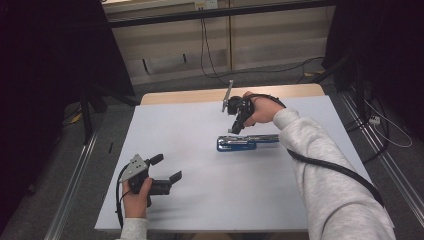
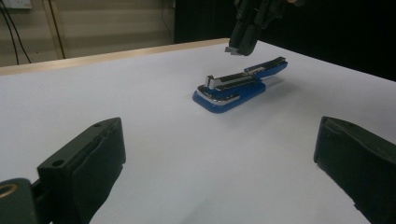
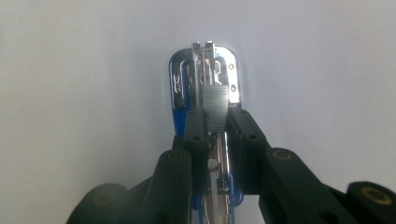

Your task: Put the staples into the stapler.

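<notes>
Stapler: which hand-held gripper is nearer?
Right. The right hand-held gripper hovers just above the open blue stapler, holding a staple strip; the left hand-held gripper sits well off, open.

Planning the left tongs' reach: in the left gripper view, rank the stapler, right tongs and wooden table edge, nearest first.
1. Blue stapler, mid-table ahead.
2. Right tongs, holding a staple strip, hovering over its rear.
3. Wooden table edge, far side.
</notes>
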`<state>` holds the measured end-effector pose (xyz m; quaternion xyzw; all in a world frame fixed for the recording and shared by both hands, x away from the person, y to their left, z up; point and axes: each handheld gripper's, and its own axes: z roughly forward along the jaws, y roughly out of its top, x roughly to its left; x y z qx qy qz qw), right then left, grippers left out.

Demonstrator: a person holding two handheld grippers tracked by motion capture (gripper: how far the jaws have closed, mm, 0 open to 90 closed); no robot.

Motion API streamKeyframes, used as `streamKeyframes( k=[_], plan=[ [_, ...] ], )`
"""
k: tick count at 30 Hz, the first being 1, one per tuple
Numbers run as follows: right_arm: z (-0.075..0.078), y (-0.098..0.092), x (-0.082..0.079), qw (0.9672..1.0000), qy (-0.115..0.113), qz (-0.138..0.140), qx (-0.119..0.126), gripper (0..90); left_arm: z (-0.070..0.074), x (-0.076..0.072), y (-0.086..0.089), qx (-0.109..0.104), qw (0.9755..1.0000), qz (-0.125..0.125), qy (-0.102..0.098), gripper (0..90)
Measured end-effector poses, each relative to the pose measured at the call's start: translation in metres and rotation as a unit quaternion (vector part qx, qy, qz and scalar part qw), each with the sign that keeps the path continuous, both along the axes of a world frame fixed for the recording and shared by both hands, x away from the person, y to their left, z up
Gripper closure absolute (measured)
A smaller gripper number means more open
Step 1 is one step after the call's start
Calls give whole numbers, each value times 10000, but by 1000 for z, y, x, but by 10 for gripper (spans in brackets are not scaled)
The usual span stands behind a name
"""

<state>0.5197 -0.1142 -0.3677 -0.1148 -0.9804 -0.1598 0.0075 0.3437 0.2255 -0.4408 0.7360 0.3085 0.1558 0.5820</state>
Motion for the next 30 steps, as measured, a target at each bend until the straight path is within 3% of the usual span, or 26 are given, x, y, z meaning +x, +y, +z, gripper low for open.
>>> streamKeyframes(
  k=[30],
  plan=[
    [-4, 17, 4, 9997, -35, 111, 203, 782, 0, -1, 0, 37, 10000, 55, 25, 22]
  ],
)
